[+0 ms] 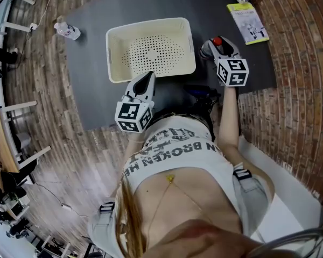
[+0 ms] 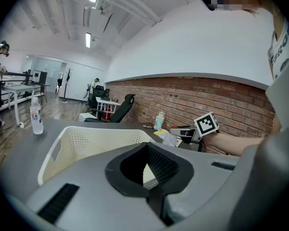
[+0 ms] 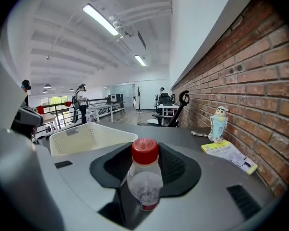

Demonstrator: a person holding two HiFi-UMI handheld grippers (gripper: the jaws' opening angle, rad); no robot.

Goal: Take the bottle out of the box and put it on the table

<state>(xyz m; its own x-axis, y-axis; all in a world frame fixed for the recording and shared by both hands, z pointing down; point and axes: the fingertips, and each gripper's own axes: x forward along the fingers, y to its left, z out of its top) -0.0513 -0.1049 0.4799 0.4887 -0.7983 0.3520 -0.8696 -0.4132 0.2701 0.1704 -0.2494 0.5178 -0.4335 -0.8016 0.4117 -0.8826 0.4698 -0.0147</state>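
Observation:
An empty cream perforated box [image 1: 113, 52] stands on the dark grey table [image 1: 91, 95]. Just right of the box, my right gripper [image 1: 215, 45] is shut on a clear bottle with a red cap [image 1: 217, 41]. In the right gripper view the bottle [image 3: 144, 182] stands upright between the jaws of that gripper [image 3: 145, 170], with the box [image 3: 86, 136] to its left. My left gripper [image 1: 147, 77] hovers at the box's near rim. It is open with nothing in it, and the box [image 2: 86, 143] shows beyond the left gripper [image 2: 147, 165].
A second clear bottle [image 1: 68, 31] stands at the table's far left corner and shows again as the second bottle [image 2: 36, 117]. A yellow booklet [image 1: 247, 23] and a small figurine [image 3: 217, 124] sit at the far right by the brick wall. People and desks are far behind.

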